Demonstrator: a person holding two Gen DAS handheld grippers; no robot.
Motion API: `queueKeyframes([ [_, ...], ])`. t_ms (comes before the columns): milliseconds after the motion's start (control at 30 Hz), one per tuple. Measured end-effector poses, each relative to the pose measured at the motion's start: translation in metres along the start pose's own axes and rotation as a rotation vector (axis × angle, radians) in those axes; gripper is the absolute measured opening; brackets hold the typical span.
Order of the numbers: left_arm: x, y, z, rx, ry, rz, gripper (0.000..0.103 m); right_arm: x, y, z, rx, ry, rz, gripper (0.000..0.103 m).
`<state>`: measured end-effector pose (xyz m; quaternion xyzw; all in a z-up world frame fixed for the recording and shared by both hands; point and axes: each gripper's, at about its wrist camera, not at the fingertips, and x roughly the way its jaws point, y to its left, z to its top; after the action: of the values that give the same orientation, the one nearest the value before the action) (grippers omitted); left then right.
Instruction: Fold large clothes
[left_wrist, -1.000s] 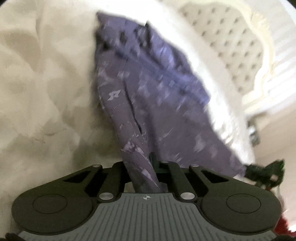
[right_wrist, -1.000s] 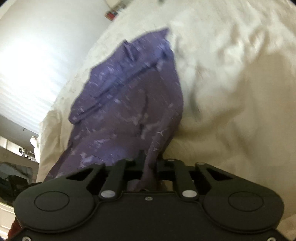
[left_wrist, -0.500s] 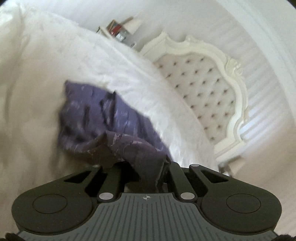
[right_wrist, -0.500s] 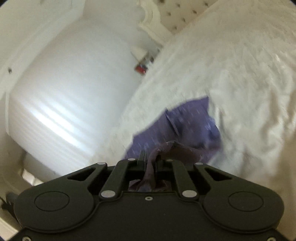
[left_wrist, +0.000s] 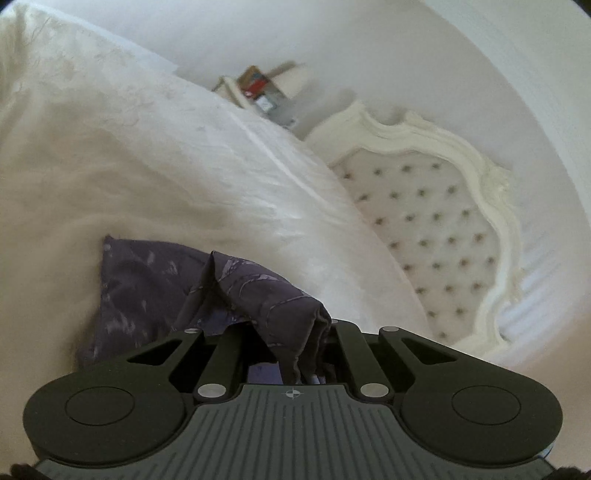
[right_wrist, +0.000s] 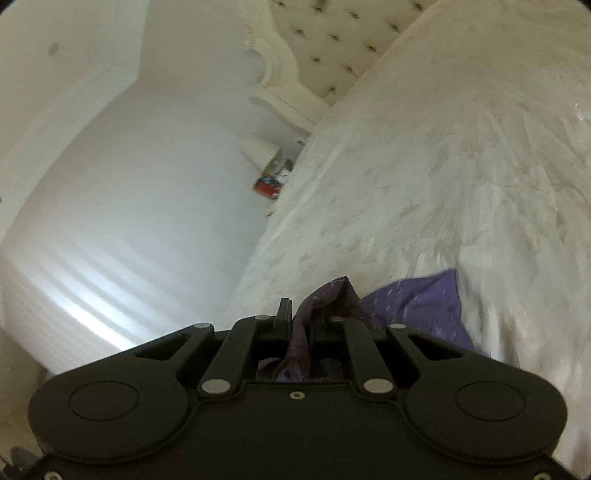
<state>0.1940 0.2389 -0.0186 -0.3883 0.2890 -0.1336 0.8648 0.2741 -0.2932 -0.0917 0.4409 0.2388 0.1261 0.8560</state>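
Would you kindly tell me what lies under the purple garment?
The white bedspread shows around the purple garment; whatever lies directly beneath is covered by the cloth.

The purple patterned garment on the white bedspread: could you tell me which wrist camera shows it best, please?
The left wrist view. There the purple patterned garment shows a broad flat part on the white bedspread plus the fold pinched in the left gripper. The right wrist view shows only a smaller corner beyond the right gripper.

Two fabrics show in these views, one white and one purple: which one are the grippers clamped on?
The purple patterned garment: both the left gripper and right gripper pinch folds of it. The white bedspread lies flat beneath, ungripped.
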Motion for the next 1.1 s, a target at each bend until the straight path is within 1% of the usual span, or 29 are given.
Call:
queueKeyframes([
  [67, 0.018, 0.008, 0.007, -0.012, 0.001, 0.031, 0.009, 0.022, -0.009, 0.006, 0.008, 0.005, -0.029, 0.016],
  [233, 0.058, 0.028, 0.016, -0.035, 0.025, 0.123, 0.01, 0.072, -0.018, 0.013, -0.063, 0.049, -0.114, 0.017],
  [267, 0.064, 0.032, 0.016, -0.033, 0.029, 0.138, 0.013, 0.08, -0.019, 0.012, -0.073, 0.057, -0.128, 0.02],
  [300, 0.07, 0.035, 0.016, -0.03, 0.029, 0.151, 0.013, 0.087, -0.02, 0.011, -0.082, 0.062, -0.143, 0.023],
  [333, 0.073, 0.039, 0.016, -0.036, 0.028, 0.149, 0.014, 0.094, -0.023, 0.01, -0.085, 0.065, -0.159, 0.024],
  [367, 0.076, 0.043, 0.015, -0.048, 0.021, 0.143, 0.019, 0.098, -0.025, 0.011, -0.08, 0.068, -0.164, 0.028],
  [400, 0.077, 0.045, 0.015, -0.06, 0.011, 0.139, 0.022, 0.102, -0.029, 0.011, -0.071, 0.066, -0.165, 0.033],
  [433, 0.078, 0.048, 0.015, -0.07, 0.001, 0.129, 0.029, 0.104, -0.031, 0.01, -0.061, 0.063, -0.163, 0.046],
  [467, 0.077, 0.049, 0.015, -0.072, -0.013, 0.116, 0.042, 0.109, -0.034, 0.01, -0.052, 0.06, -0.153, 0.059],
  [500, 0.074, 0.049, 0.015, -0.066, -0.041, 0.109, 0.052, 0.109, -0.035, 0.01, -0.048, 0.052, -0.141, 0.066],
  [533, 0.07, 0.046, 0.016, -0.047, -0.083, 0.11, 0.073, 0.108, -0.034, 0.01, -0.055, 0.035, -0.133, 0.085],
  [567, 0.065, 0.044, 0.017, -0.025, -0.118, 0.115, 0.086, 0.105, -0.033, 0.011, -0.072, 0.008, -0.131, 0.09],
  [600, 0.058, 0.04, 0.019, 0.005, -0.151, 0.121, 0.087, 0.102, -0.03, 0.011, -0.091, -0.015, -0.123, 0.09],
  [667, 0.047, 0.03, 0.022, 0.056, -0.178, 0.139, 0.087, 0.096, -0.024, 0.014, -0.132, -0.026, -0.119, 0.09],
  [733, 0.038, 0.015, 0.019, 0.129, -0.191, 0.156, 0.089, 0.088, -0.015, 0.012, -0.19, -0.023, -0.124, 0.09],
  [800, 0.033, -0.004, 0.009, 0.236, -0.179, 0.177, 0.089, 0.082, -0.004, 0.003, -0.267, -0.003, -0.121, 0.09],
  [867, 0.035, -0.023, -0.01, 0.36, -0.127, 0.205, 0.09, 0.078, 0.011, -0.014, -0.378, 0.041, -0.132, 0.09],
  [933, 0.043, -0.039, -0.035, 0.472, -0.062, 0.223, 0.09, 0.075, 0.025, -0.039, -0.501, 0.087, -0.135, 0.089],
  [1000, 0.053, -0.047, -0.062, 0.542, -0.006, 0.232, 0.09, 0.075, 0.037, -0.067, -0.621, 0.132, -0.131, 0.089],
  [1100, 0.07, -0.044, -0.091, 0.598, 0.069, 0.257, 0.09, 0.078, 0.056, -0.109, -0.789, 0.197, -0.118, 0.088],
])
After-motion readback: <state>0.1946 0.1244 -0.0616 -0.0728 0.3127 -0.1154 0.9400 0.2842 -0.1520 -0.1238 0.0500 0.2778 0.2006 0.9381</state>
